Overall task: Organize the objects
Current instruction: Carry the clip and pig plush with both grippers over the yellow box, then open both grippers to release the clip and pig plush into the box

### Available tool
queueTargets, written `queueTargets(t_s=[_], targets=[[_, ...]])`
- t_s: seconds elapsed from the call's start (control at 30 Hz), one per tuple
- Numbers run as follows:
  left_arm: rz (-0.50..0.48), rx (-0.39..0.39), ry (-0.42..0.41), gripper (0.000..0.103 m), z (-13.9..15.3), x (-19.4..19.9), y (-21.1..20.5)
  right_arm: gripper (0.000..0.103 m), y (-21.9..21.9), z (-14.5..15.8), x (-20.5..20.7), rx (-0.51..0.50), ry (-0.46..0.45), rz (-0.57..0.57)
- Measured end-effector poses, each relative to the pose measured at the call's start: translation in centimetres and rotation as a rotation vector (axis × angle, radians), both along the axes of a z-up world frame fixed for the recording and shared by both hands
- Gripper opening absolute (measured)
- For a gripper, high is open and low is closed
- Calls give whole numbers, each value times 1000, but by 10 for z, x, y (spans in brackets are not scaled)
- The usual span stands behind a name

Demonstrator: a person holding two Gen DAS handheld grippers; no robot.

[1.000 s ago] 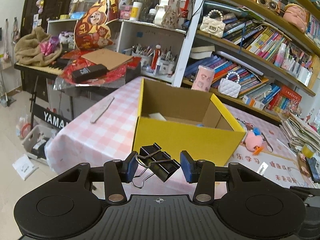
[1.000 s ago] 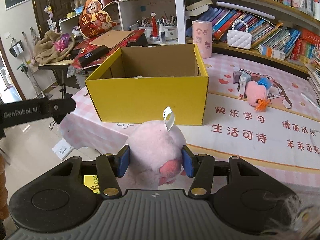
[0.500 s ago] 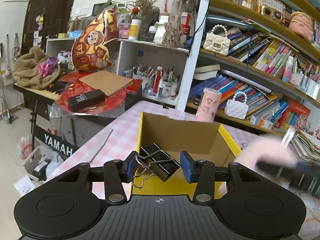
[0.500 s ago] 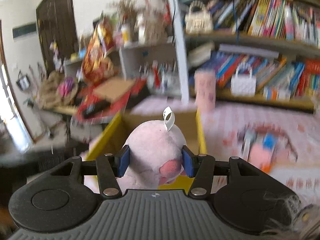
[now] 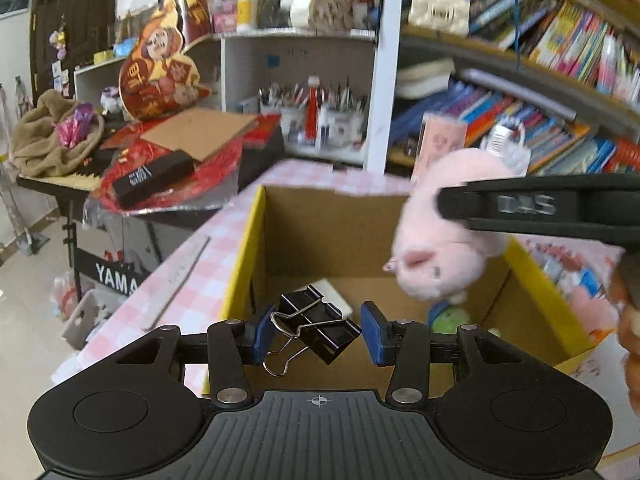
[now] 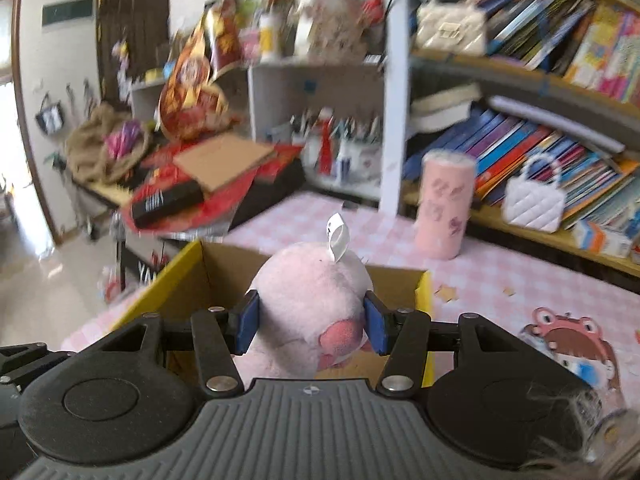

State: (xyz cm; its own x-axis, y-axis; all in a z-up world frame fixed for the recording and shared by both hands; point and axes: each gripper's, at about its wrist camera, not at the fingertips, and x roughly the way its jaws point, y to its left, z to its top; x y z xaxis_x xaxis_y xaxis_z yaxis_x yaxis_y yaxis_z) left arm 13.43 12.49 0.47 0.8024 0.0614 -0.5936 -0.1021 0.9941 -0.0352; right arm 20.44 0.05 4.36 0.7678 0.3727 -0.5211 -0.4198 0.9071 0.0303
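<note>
My left gripper holds black binder clips just above the near edge of the open yellow cardboard box. The clips hang against the left pad; a gap shows at the right pad. My right gripper is shut on a pink plush pig with a white tag, held over the box. In the left wrist view the pig hangs over the box's right side, with the right gripper's finger across it. Small items lie on the box floor.
The box stands on a pink checked table. A pink cylinder and white purse stand behind it by the bookshelf. A keyboard stand with red packaging is to the left. A ruler lies on the table's left.
Both grippers have moved forward and up to the box. The right gripper has carried the pig over the box opening; the left has brought the clips to the box's near edge.
</note>
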Motion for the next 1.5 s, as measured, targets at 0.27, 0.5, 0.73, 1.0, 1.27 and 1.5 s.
queueTargets(t_s=[0.27,0.5,0.73,1.0,1.27,1.5], targets=[[21,40,39,45,-10,15,-5,48,23,-28,37,-85,88,70],[35,40,32,46,-9,24,-6,55,16,-19,53,-46,63,36],[39,12,-77,66,13,9,-4,61,-6,6,36,25,-10,-29],[32,-19,-157,68,42,-20,-1,60,-28,34,-13,82,-108,-100],[13,-42,-186,70,56,-63,7,60,-52,44,-79,86,-136,-126],[4,-47,-157,78,48,-100,11,60,-59,21,-135,14,-85,-155]])
